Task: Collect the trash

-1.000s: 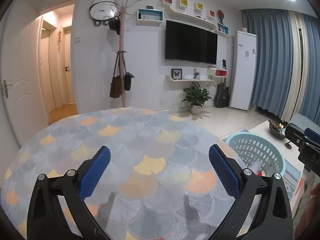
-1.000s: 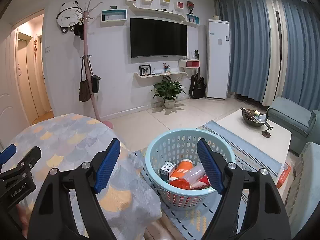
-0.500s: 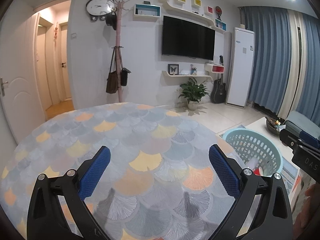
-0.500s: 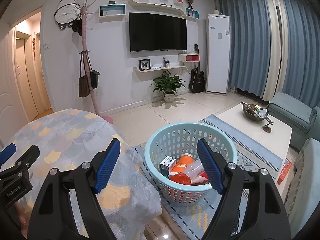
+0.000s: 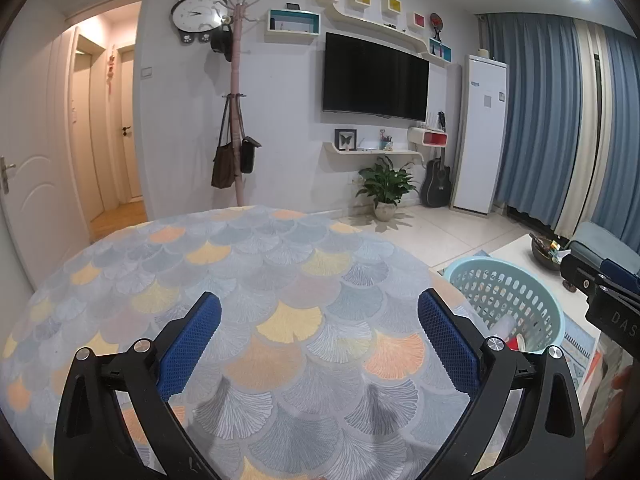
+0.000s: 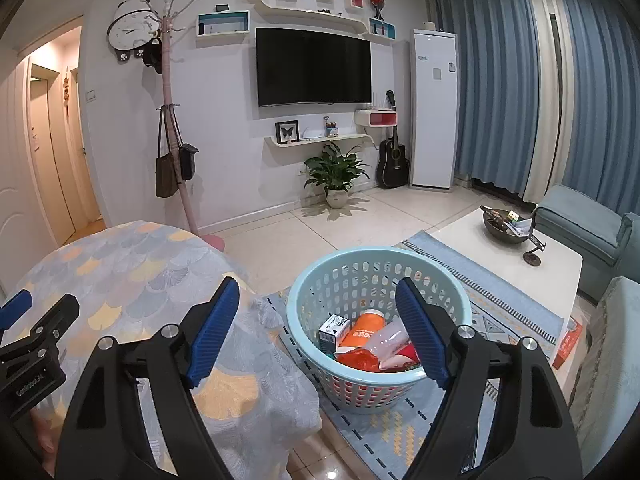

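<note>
A living room at night, seen from two hand-held claws. The landmark was a pale blue plastic laundry basket (image 6: 376,320) with perforated walls, standing on a patterned rug (image 6: 516,304) on the floor.

The left claw (image 5: 319,344) hung over a round table (image 5: 240,272) covered in a cloth of grey, yellow and orange fan shapes. Its blue-padded jaws were spread wide and held nothing. The table stood just to the left of the basket, with its cloth draping down near the basket's rim.

The right claw (image 6: 318,330) hovered above the near rim of the basket, jaws spread wide and holding nothing. Inside the basket lay the trash: a small white box (image 6: 334,330), an orange packet (image 6: 362,334), a clear plastic cup (image 6: 386,338) on its side, and something red (image 6: 406,354) too hidden to name. The pieces touched one another in a loose pile against the basket's near wall.

To the right of the basket stood a white coffee table (image 6: 520,256) carrying a dark bowl (image 6: 506,226). Beyond the basket, against the far wall, sat a potted plant (image 6: 336,178), a guitar (image 6: 393,160) and a wall-mounted television (image 6: 312,66).
</note>
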